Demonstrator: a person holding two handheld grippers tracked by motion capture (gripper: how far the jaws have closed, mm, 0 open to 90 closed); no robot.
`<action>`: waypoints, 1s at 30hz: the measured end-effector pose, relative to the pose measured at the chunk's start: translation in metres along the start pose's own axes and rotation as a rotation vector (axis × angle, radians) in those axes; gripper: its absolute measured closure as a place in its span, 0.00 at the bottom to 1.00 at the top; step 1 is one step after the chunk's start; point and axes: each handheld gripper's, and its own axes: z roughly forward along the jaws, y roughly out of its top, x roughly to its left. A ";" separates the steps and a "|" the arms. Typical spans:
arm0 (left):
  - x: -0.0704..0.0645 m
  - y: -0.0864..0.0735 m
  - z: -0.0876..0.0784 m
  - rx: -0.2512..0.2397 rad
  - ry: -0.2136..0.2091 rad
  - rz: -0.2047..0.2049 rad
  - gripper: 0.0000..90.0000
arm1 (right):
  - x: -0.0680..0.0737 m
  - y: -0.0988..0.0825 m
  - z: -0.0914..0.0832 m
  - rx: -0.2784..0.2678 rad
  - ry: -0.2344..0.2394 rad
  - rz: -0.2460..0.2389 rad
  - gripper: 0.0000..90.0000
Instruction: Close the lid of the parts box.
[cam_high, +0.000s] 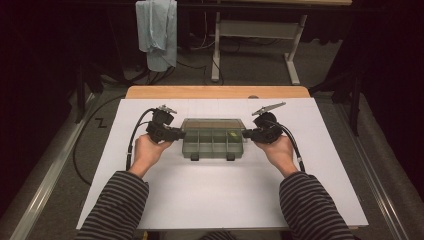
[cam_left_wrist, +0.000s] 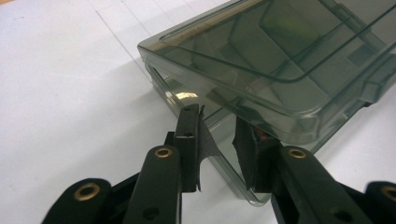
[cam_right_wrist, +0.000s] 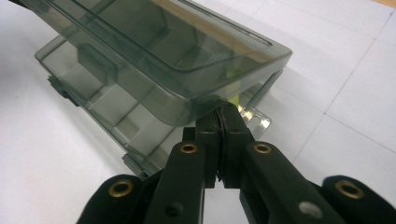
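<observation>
A smoky see-through compartment box (cam_high: 212, 137) lies on the white table top, its lid (cam_left_wrist: 280, 56) raised a little off the base. My left gripper (cam_high: 181, 134) is at the box's left end; in the left gripper view its jaws (cam_left_wrist: 219, 126) stand apart with the base's end wall between them, and a gap shows between the pads. My right gripper (cam_high: 245, 133) is at the right end. Its jaws (cam_right_wrist: 223, 114) are shut, pad against pad, with their tips just under the lid's edge (cam_right_wrist: 205, 95). Something small and yellow-green (cam_high: 232, 134) sits in a right-hand compartment.
The box has two dark latches (cam_high: 194, 157) on its front side. The white sheet (cam_high: 200, 195) covers a wooden table whose far edge (cam_high: 215, 92) shows. Beyond the table hang a pale cloth (cam_high: 157, 30) and a white desk frame (cam_high: 255, 30).
</observation>
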 end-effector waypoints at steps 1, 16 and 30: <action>0.000 -0.001 0.000 -0.004 -0.001 -0.001 0.79 | 0.001 0.000 -0.001 -0.001 0.002 0.000 1.00; -0.007 -0.009 -0.004 -0.004 -0.012 0.018 0.78 | 0.009 -0.008 -0.007 -0.022 0.021 -0.030 0.99; -0.005 -0.020 -0.007 -0.006 -0.013 0.015 0.78 | 0.010 -0.017 -0.008 -0.026 0.024 -0.034 0.99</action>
